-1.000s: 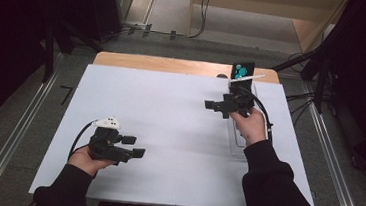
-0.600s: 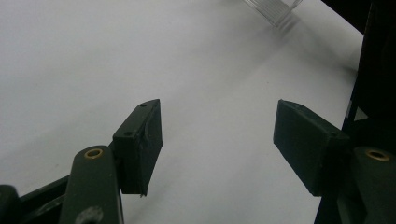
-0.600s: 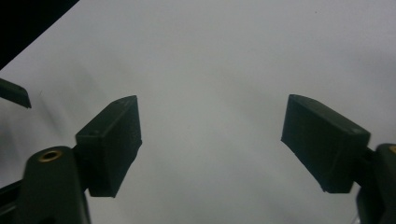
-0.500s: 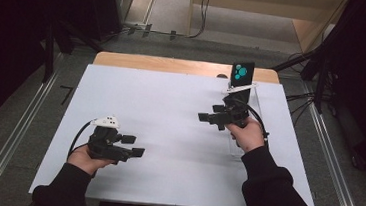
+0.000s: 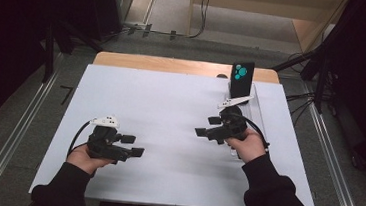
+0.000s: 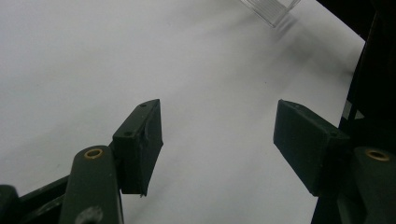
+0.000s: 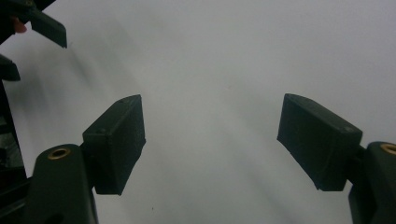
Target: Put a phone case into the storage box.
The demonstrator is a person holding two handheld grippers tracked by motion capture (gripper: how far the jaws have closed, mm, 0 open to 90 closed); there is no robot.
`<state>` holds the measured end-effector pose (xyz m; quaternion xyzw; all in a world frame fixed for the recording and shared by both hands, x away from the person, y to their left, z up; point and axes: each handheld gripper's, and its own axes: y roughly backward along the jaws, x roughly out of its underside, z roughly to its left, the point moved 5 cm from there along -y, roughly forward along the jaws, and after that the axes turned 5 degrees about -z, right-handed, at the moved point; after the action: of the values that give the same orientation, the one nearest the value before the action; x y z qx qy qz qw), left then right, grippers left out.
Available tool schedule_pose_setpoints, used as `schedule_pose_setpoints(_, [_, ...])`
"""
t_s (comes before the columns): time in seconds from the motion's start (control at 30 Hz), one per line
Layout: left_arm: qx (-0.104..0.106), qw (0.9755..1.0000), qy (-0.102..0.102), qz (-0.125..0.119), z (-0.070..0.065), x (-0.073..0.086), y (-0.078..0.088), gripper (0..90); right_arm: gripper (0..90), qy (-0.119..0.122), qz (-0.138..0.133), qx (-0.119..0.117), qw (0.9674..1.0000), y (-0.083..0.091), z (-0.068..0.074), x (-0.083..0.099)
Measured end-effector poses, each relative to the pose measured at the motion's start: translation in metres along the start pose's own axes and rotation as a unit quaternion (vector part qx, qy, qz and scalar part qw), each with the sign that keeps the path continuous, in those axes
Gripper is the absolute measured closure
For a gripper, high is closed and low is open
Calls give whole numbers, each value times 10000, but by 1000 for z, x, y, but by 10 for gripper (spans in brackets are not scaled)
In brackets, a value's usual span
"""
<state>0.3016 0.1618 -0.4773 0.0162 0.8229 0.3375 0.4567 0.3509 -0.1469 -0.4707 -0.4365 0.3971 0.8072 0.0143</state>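
My left gripper (image 5: 133, 146) is held low over the near left of the white table top (image 5: 171, 97), pointing right. In the left gripper view its jaws (image 6: 217, 126) stand open over bare white surface. My right gripper (image 5: 206, 126) hovers right of the middle and points left. In the right gripper view (image 7: 212, 126) its jaws are open with nothing between them, and they have just been closing a little. A black card with teal dots (image 5: 241, 78) stands upright at the back right, beyond the right gripper.
A clear plastic holder (image 5: 257, 108) lies along the right side under the card; its corner (image 6: 273, 7) shows far off in the left gripper view. A wooden strip (image 5: 174, 65) borders the far edge. The left gripper's tips (image 7: 44, 25) appear at top left in the right gripper view.
The right hand has drawn back from the card and holder toward the near side and a little lower. The left hand has not moved.
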Motion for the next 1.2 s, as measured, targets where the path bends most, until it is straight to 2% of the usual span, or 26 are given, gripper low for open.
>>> schedule_pose_setpoints(0.23, [45, 10000, -33, 16, -1, 0, 1, 328, 214, 159, 19, -35, 9999, 2, 6, 11])
schedule_pose_setpoints(0.4, [99, 9999, -40, -1, -4, 0, 2, 327, 214, 221, 36, 74, 9997, 4, 10, 18])
schedule_pose_setpoints(0.57, [138, 9999, -50, 39, -7, 2, 1, 327, 214, 268, 96, 25, 9996, 7, 14, 27])
schedule_pose_setpoints(0.83, [187, 9998, -61, 67, -9, 3, -1, 327, 213, 287, 122, -77, 9995, 14, 18, 42])
schedule_pose_setpoints(1.2, [181, 9998, -74, 90, -10, 7, 1, 326, 212, 251, 209, -120, 9994, 28, 15, 63])
